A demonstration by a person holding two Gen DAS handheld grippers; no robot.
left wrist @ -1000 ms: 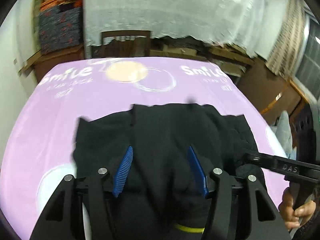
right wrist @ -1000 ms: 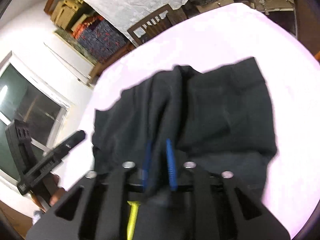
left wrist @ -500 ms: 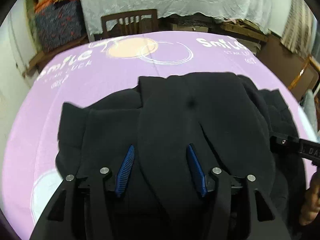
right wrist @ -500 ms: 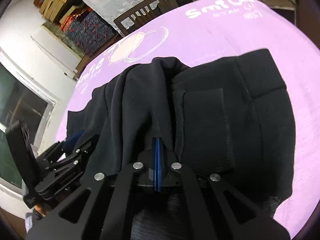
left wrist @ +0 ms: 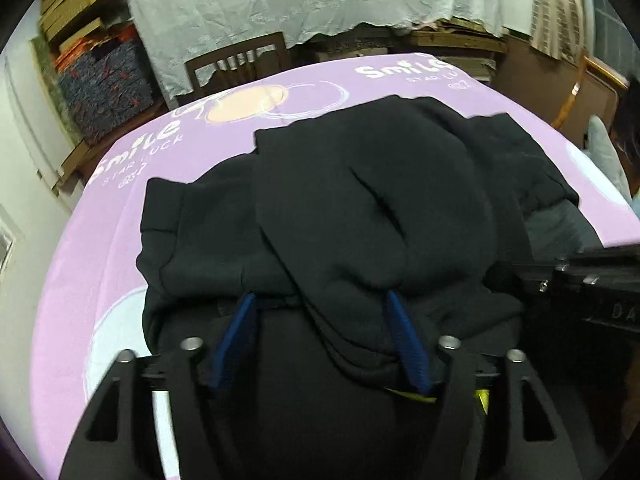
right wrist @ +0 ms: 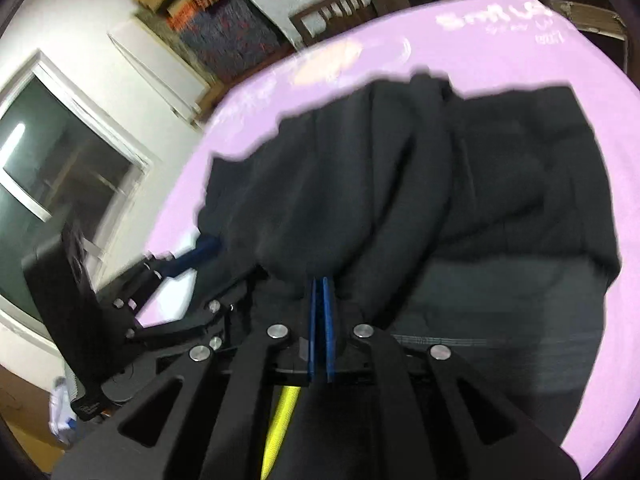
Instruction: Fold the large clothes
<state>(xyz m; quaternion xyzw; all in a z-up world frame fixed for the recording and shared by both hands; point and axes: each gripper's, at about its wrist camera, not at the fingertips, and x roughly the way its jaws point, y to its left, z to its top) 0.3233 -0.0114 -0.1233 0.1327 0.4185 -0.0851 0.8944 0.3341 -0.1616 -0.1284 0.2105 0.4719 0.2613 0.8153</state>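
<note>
A large black garment (left wrist: 360,200) lies bunched in thick folds on a purple printed sheet (left wrist: 100,260). My left gripper (left wrist: 320,296) is low over its near edge. Its jaws are opening, a roll of the cloth lies between the blue fingers (left wrist: 236,340), and the pads do not press it. In the right wrist view the garment (right wrist: 440,180) gathers into creases that run to my right gripper (right wrist: 320,284), whose blue fingers are shut together on a pinch of the cloth. The left gripper's blue finger (right wrist: 200,250) shows at the garment's left edge. The right gripper's black body (left wrist: 580,280) is at the right.
A wooden chair (left wrist: 236,62) stands behind the far edge of the sheet, under a hanging white cloth (left wrist: 300,0). Stacked boxes and patterned fabric (left wrist: 104,80) fill shelves at the back left. A window (right wrist: 60,160) is on the left wall. Bare sheet (right wrist: 520,40) surrounds the garment.
My left gripper has come down close to the garment and its jaws have spread wider. The right gripper's fingers went from a narrow gap to fully closed on the cloth and shifted sideways.
</note>
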